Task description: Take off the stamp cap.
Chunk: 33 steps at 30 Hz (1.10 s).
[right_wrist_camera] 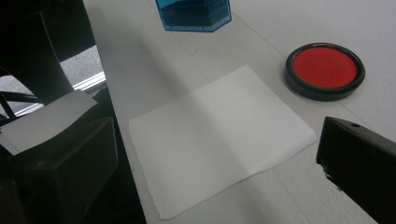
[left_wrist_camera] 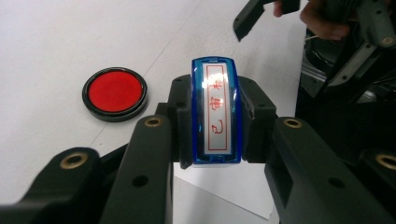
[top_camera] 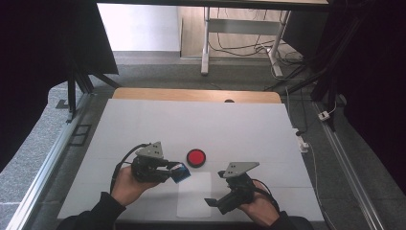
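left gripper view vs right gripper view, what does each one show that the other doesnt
Left gripper view alone: the stamp's label with red characters, the left gripper shut on the stamp, and the right gripper farther off, open. Right gripper view alone: the whole paper sheet lying flat on the table. Both share the red ink pad, the blue stamp and the white table.

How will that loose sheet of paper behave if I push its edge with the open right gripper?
The sheet of paper looks thin, with a faint fold line, so it would probably buckle or skate over the smooth table rather than move squarely. Nothing rests on it, so it is likely very light and easily displaced by the right gripper.
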Each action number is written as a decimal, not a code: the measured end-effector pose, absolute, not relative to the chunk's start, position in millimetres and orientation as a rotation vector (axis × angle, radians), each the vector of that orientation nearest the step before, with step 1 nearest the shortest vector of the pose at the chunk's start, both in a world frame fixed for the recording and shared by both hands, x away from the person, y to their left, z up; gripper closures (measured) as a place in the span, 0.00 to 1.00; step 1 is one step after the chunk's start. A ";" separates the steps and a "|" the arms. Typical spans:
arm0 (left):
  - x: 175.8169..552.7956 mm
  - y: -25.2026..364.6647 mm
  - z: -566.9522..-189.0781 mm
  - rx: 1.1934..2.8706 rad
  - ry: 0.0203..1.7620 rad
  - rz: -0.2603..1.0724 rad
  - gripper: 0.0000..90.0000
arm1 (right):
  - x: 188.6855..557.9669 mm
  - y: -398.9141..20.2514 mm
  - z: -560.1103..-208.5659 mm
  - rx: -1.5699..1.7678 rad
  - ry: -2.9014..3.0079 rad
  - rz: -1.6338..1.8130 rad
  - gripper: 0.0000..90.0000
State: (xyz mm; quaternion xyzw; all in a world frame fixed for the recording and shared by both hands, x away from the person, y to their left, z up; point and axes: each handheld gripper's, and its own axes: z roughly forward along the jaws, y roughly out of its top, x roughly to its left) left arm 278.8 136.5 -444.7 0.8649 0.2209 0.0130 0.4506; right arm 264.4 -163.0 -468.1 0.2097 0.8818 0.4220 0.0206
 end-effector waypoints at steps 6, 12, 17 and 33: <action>279.2 135.1 -445.4 2.141 0.522 0.018 0.77 | 268.4 -150.9 -470.6 0.601 2.732 1.286 0.00; 280.0 133.6 -446.5 2.145 0.491 0.008 0.77 | 271.7 -140.7 -472.1 0.568 2.756 1.277 0.00; 281.0 133.1 -446.9 2.152 0.454 0.007 0.77 | 276.6 -135.0 -471.6 0.565 2.776 1.308 0.00; 285.9 130.1 -449.6 2.138 0.346 -0.044 0.77 | 289.1 -119.2 -473.5 0.459 2.831 1.359 0.07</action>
